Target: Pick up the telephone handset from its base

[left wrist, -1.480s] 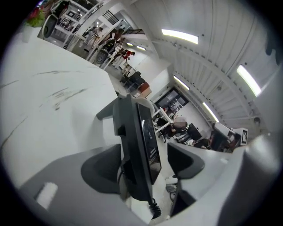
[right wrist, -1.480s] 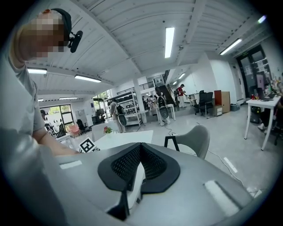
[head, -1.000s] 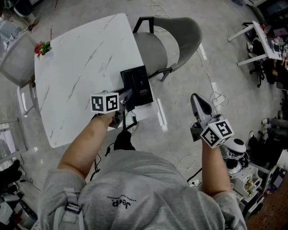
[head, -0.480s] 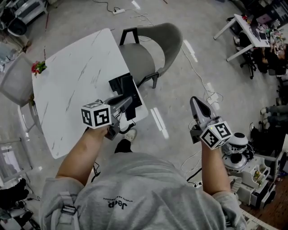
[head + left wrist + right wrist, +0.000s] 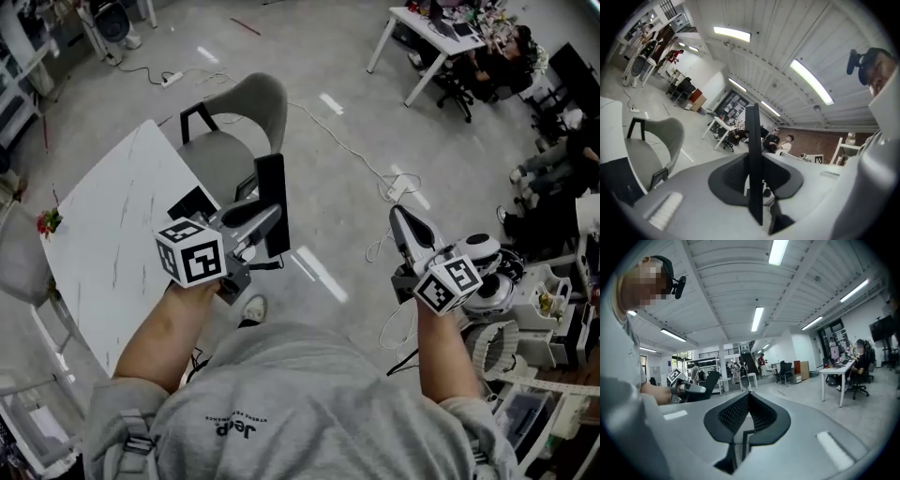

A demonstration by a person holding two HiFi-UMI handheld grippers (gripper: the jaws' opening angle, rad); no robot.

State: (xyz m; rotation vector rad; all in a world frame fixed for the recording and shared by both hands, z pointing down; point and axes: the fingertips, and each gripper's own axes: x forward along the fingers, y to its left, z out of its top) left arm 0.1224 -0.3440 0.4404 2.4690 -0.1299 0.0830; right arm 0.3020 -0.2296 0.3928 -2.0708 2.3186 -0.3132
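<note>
My left gripper is shut on the black telephone handset, a flat slab that stands upright between the jaws, lifted well above the white table. In the left gripper view the handset shows edge-on, clamped between the pads of the left gripper. The black base stays on the table's near corner, behind the marker cube. My right gripper hovers over the floor at the right, shut with nothing in it; its jaws meet at the tips.
A grey chair stands at the table's far side, just beyond the handset. A small red flower sits at the table's left edge. Cables cross the floor. White desks with seated people are far right.
My left gripper has risen with the handset, off the base and away from the table. The right gripper has also lifted. The head view has swung up toward the room.
</note>
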